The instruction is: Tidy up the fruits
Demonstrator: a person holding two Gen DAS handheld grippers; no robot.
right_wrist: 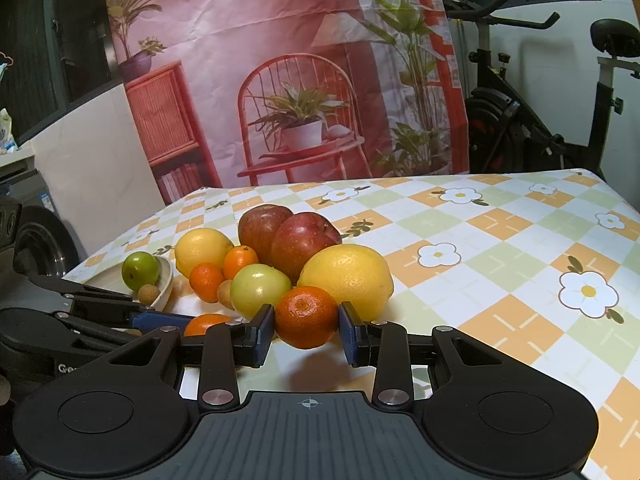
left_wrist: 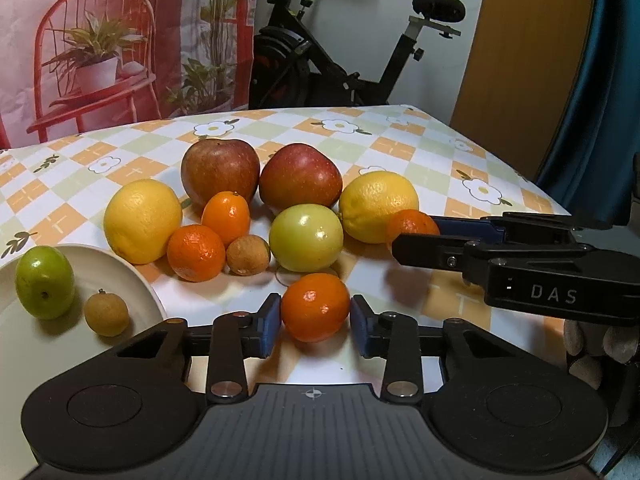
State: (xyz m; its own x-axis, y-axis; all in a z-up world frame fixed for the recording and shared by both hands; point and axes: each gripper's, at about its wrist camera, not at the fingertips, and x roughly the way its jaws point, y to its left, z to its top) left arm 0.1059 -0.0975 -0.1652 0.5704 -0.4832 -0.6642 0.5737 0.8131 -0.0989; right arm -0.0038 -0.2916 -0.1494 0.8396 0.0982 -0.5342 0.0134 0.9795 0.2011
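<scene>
At the lower left of the left wrist view, the cream round plate holds only a small green fruit and a tan longan — apples, lemons and the rest sit piled mid-frame, so barely started, I'd say. Left gripper brackets a small orange mandarin, jaws just short of touching; right gripper brackets another orange mandarin, contact unclear.

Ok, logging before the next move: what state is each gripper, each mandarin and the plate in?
left gripper: jaws flank front mandarin, contact unclear.
right gripper: jaws flank right mandarin, contact unclear.
plate: holds green fruit and longan.
</scene>
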